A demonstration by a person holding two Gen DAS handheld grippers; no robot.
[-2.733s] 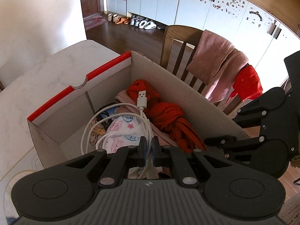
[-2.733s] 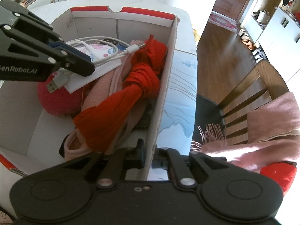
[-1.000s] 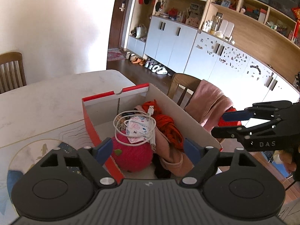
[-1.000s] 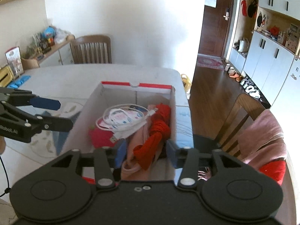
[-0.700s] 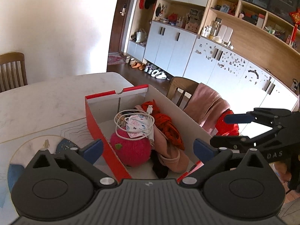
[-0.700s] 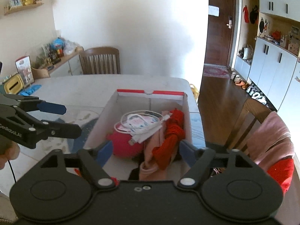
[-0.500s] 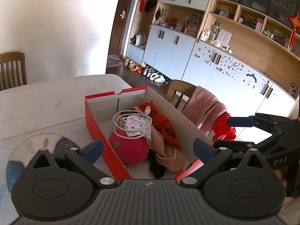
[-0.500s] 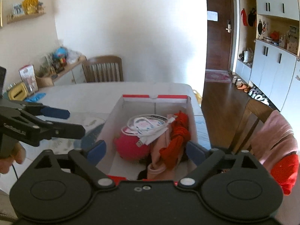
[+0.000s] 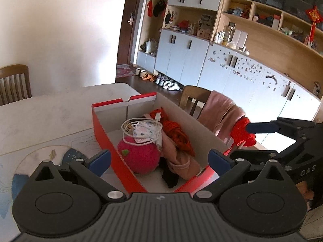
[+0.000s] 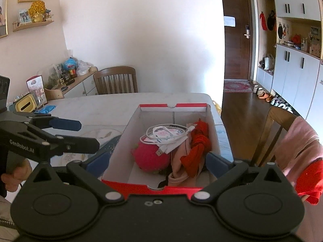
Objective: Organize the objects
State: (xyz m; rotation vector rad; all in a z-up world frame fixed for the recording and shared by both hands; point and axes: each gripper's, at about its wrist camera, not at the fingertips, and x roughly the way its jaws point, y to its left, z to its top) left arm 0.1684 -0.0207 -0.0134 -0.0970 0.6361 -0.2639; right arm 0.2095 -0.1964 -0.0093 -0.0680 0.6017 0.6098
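A red-rimmed cardboard box point(image 9: 105, 133) point(image 10: 173, 106) stands on the table. In it lie a pink plush ball point(image 9: 139, 157) point(image 10: 150, 157), a coiled white USB cable point(image 9: 141, 131) point(image 10: 167, 135) over a printed face mask point(image 9: 144, 130), a red cloth point(image 9: 177, 135) point(image 10: 198, 141) and a pink garment point(image 9: 177, 157). My left gripper point(image 9: 159, 160) is open and empty, held back above the box's near end. My right gripper point(image 10: 158, 162) is open and empty, also above the box's near end.
The marble table point(image 9: 44, 113) carries a printed mat point(image 9: 40, 157). A wooden chair point(image 10: 278, 125) draped with pink and red cloths point(image 10: 300, 147) stands right of the box. Another chair point(image 10: 116, 80) and a cluttered sideboard point(image 10: 60, 80) stand beyond the table.
Both grippers let go, opened wide and pulled back and up from the box. The cable and mask now rest on the plush ball in the box.
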